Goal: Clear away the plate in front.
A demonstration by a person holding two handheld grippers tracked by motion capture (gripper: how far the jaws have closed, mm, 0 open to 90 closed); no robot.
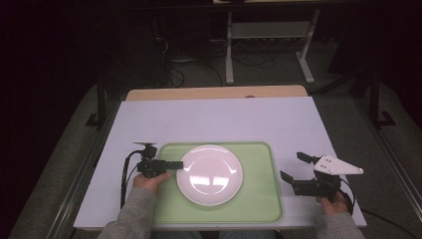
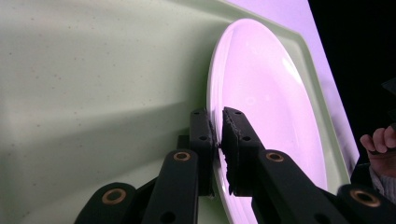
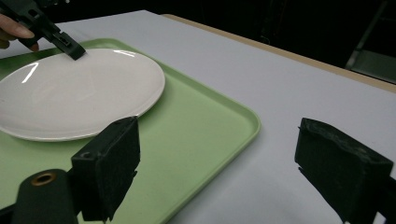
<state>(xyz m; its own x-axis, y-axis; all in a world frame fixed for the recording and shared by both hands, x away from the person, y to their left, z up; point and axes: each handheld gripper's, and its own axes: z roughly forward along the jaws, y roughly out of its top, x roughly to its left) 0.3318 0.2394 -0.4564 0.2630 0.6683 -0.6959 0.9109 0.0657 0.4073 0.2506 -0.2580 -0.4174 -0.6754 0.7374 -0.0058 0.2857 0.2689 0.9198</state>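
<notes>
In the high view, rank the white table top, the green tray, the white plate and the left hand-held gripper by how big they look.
Largest to smallest:
1. white table top
2. green tray
3. white plate
4. left hand-held gripper, clamped on the plate's rim

All four lie at about the same table level, so nearness hardly skews the order.

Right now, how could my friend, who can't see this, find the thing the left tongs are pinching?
Start at the big white table, then find the pale green tray near the person's edge. On the tray lies a round white plate, shiny and bare. The left tongs pinch its left rim, and it's the tray's one round white thing.
</notes>
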